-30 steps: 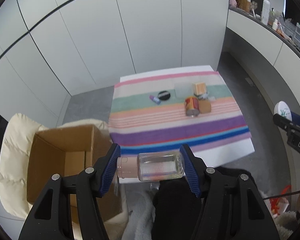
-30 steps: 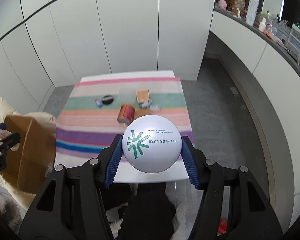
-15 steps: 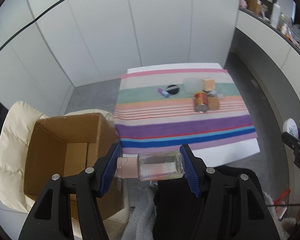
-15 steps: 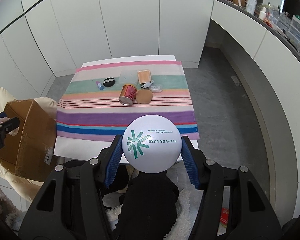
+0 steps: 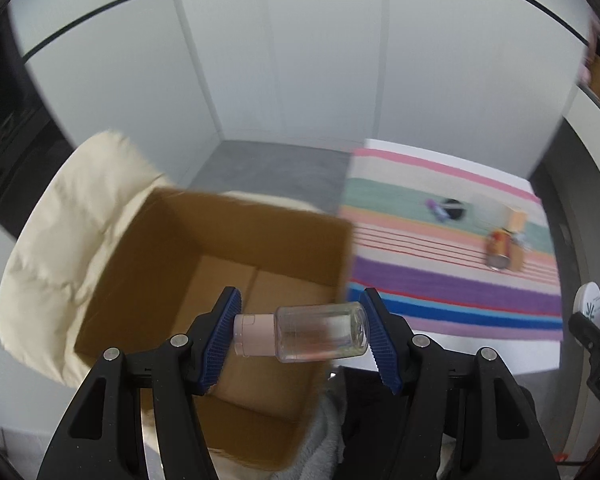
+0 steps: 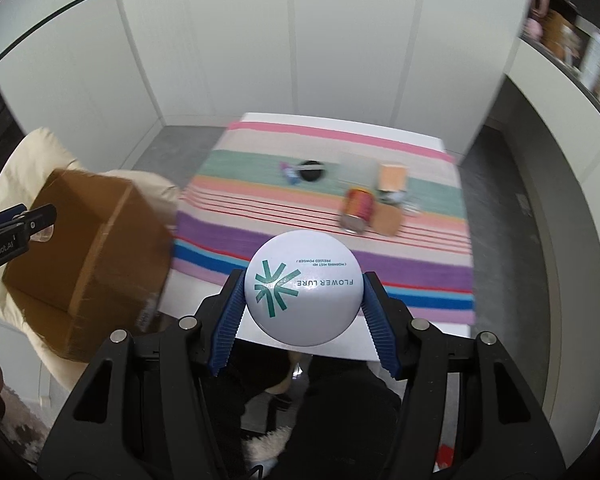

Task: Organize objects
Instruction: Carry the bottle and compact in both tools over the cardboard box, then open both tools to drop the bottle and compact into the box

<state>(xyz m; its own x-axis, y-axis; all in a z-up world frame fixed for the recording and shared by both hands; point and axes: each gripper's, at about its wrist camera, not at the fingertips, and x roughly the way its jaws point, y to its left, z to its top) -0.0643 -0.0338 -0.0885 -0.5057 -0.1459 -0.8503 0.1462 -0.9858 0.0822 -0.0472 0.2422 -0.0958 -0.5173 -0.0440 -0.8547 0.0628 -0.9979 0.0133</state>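
My left gripper (image 5: 300, 334) is shut on a clear bottle with a pink cap (image 5: 304, 334), held sideways above the open cardboard box (image 5: 204, 248). The box is empty inside and sits on a cream cushioned chair (image 5: 60, 240). My right gripper (image 6: 302, 304) is shut on a round white powder case (image 6: 302, 288) with green lettering, over the near edge of the striped cloth (image 6: 340, 236). In the right wrist view the box (image 6: 88, 240) lies to the left, and the left gripper's tip (image 6: 12, 228) shows above it.
On the striped cloth lie a red can (image 6: 356, 208), a tan round pad (image 6: 388, 220), an orange box (image 6: 392, 178), a black compact (image 6: 310, 170) and a small purple tube (image 6: 289, 172). White wall panels stand behind; a counter with clutter runs along the right.
Both grippers have swung to the left with their loads. The left one now hangs over the box opening; the table has slid to the right in both views.
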